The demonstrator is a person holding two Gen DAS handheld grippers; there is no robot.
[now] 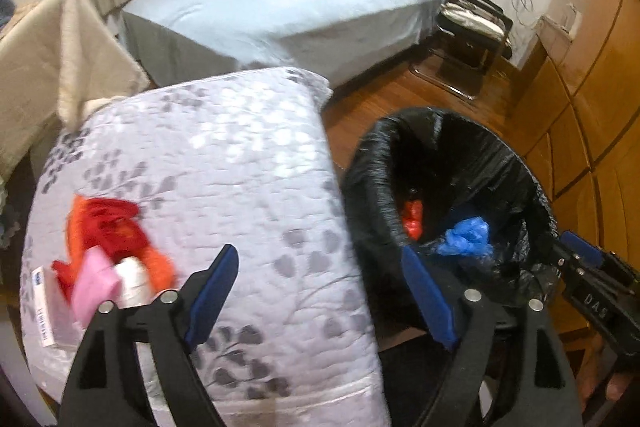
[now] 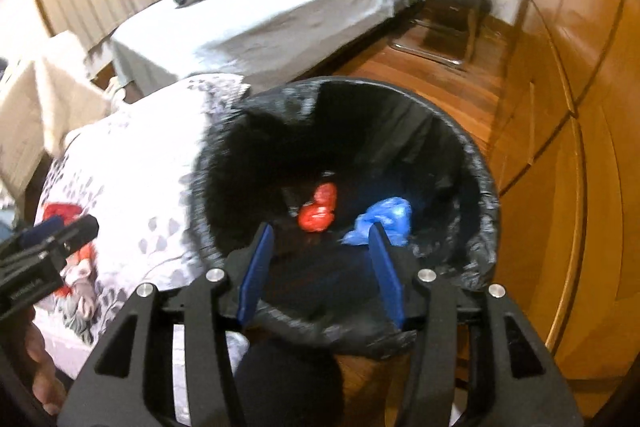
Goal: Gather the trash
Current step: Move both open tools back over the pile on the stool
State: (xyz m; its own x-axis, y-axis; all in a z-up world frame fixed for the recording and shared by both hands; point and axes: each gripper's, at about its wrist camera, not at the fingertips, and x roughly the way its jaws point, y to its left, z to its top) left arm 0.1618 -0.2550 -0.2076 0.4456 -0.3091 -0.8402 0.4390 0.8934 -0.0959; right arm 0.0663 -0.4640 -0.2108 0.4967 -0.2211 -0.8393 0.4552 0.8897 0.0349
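Bedroom with a wood floor point(image 1: 400, 99), one bed point(image 1: 280, 15) far ahead of my jaws, one chair point(image 1: 472, 23) beside it, and wooden cabinets point(image 2: 560, 147) off right. One quilted floral surface point(image 1: 220, 167) sits under my left gripper point(image 1: 320, 291), whose jaws are spread with nothing between them. Left of those jaws is one trash heap point(image 1: 112, 239): red, orange, pink and white scraps, too blurred to count. One black-lined bin point(image 2: 472, 195) is right under my right gripper point(image 2: 320, 271), jaws spread and empty. Inside the bin, just ahead of the fingertips, are one red wad point(image 2: 320, 211) and one blue wad point(image 2: 384, 219).
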